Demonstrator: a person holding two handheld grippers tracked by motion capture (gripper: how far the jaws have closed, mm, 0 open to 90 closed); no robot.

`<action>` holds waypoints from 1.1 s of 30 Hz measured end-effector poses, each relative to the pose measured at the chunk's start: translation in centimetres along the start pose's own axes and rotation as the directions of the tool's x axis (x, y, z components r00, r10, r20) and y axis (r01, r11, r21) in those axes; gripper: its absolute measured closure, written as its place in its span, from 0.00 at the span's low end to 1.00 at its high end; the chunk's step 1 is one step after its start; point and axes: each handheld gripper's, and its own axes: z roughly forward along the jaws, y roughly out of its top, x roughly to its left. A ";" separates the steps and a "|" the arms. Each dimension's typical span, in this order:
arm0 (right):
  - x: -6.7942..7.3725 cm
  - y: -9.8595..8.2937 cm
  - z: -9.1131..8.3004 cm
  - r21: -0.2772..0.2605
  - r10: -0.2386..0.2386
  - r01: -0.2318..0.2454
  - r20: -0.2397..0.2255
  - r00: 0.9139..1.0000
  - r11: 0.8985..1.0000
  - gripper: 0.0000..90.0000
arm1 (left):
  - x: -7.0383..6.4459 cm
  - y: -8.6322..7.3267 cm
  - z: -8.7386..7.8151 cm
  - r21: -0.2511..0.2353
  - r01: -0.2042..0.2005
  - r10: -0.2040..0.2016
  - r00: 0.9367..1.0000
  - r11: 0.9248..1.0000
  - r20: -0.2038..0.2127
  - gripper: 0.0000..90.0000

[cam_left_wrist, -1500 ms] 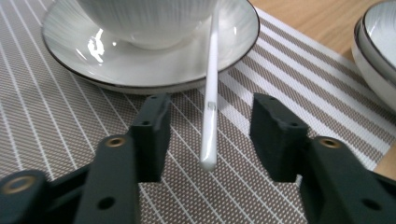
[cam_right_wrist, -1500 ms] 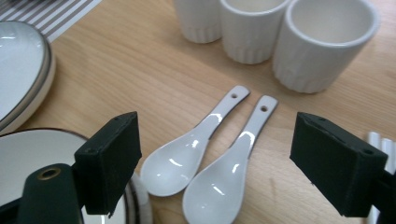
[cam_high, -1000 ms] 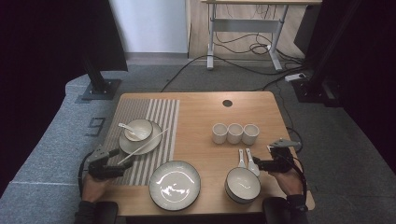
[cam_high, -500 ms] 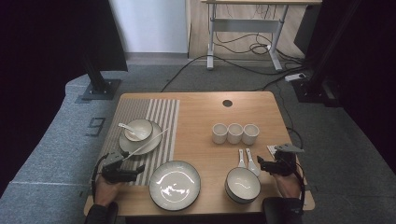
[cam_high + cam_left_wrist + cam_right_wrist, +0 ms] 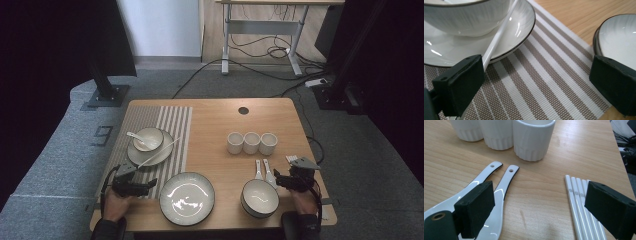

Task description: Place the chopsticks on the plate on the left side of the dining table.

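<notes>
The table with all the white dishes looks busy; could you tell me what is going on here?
A person holds a gripper in each hand at a table being set. The left gripper, jaws open, hangs low over the striped placemat, one jaw beside a white chopstick leaning on the plate. The right gripper, also open, hovers between two white spoons and a bundle of chopsticks, holding nothing.

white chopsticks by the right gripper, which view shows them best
The right gripper view: the white chopsticks lie side by side on the wood, markings visible, partly behind one jaw. In the high view they are a tiny pale patch beside the right gripper.
</notes>
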 end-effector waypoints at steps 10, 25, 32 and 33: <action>-0.1 -0.1 -0.2 -0.005 0.002 -0.002 0.010 1.000 1.000 0.11 | 1.4 -0.3 -0.3 -0.044 0.093 -0.095 0.995 0.995 -0.042 0.00; -0.2 -0.3 -0.2 0.000 0.002 -0.002 0.008 1.000 1.000 0.12 | 3.0 0.2 0.8 -0.044 0.119 -0.123 0.987 0.992 -0.100 0.02; -0.4 -0.3 -0.3 -0.002 0.005 -0.005 0.011 1.000 1.000 0.12 | 3.6 0.8 1.7 -0.022 0.111 -0.113 0.984 0.994 -0.135 0.02; -0.4 -0.3 -0.3 -0.002 0.004 -0.004 0.011 1.000 1.000 0.12 | 3.7 0.8 1.8 -0.023 0.112 -0.114 0.984 0.993 -0.138 0.02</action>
